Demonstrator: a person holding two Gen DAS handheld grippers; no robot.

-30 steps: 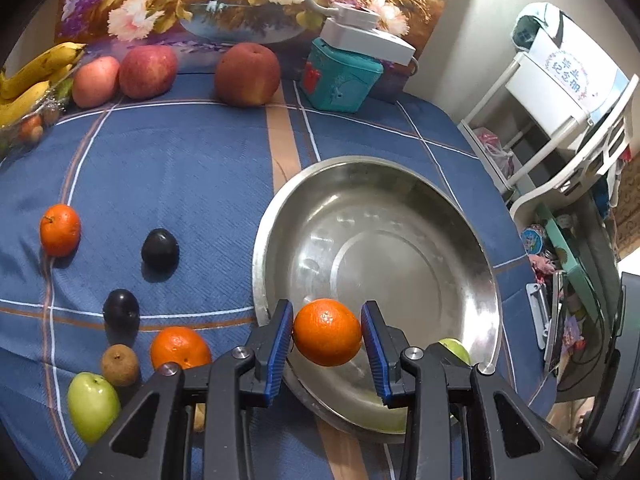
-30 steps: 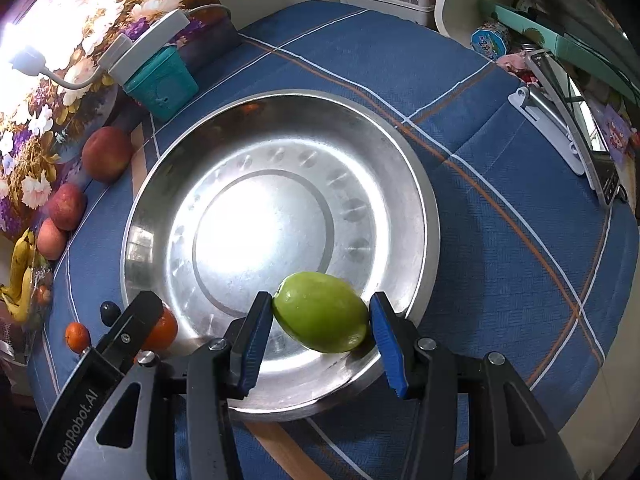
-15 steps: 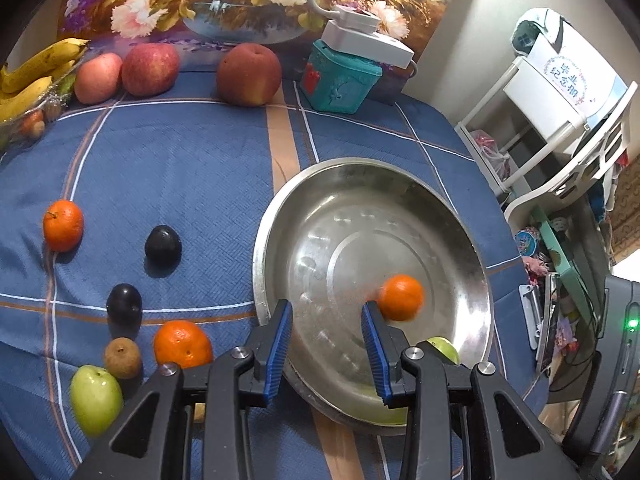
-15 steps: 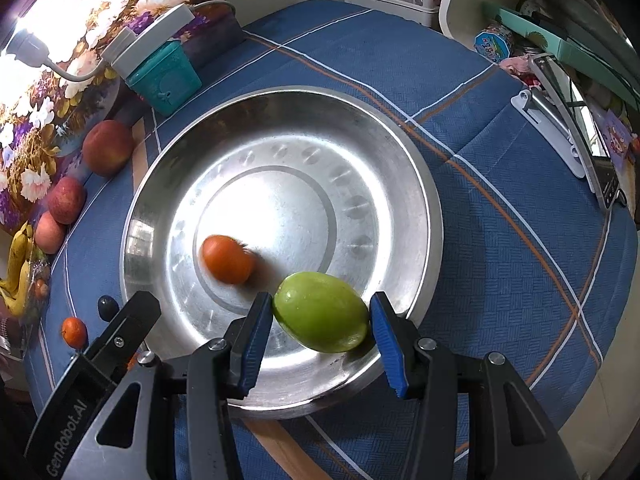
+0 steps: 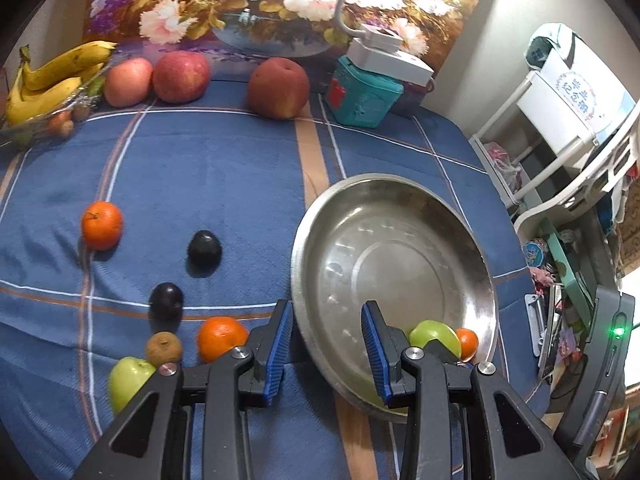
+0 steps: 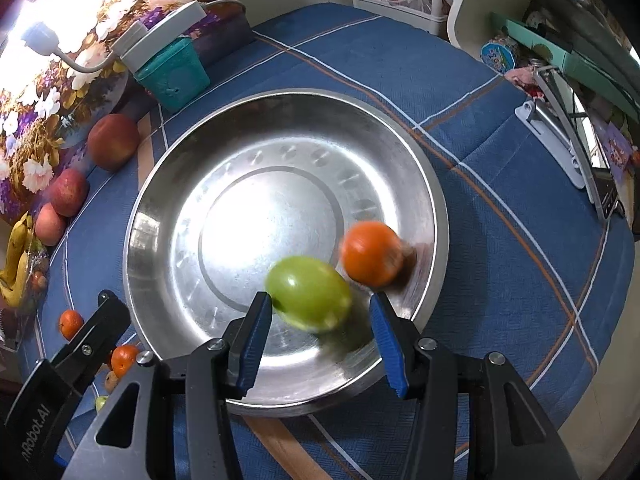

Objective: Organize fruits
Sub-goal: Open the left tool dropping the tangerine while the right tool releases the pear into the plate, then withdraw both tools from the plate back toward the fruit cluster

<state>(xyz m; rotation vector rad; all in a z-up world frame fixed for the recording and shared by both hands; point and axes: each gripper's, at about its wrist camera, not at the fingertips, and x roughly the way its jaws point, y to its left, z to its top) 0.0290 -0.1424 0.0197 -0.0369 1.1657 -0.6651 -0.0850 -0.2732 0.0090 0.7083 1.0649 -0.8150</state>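
Basin [image 6: 434,184] holds one orange [image 6: 370,253], one green fruit [image 6: 308,293]. Both tools [image 5: 326,342] [image 6: 320,330] wide open, empty. Left tool reads "Robot.AI".

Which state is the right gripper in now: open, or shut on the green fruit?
Open. The right gripper has its blue fingers spread wider than the green fruit, which looks blurred in the steel bowl.

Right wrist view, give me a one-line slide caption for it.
Open right gripper above a steel bowl, where a blurred green apple and orange lie.
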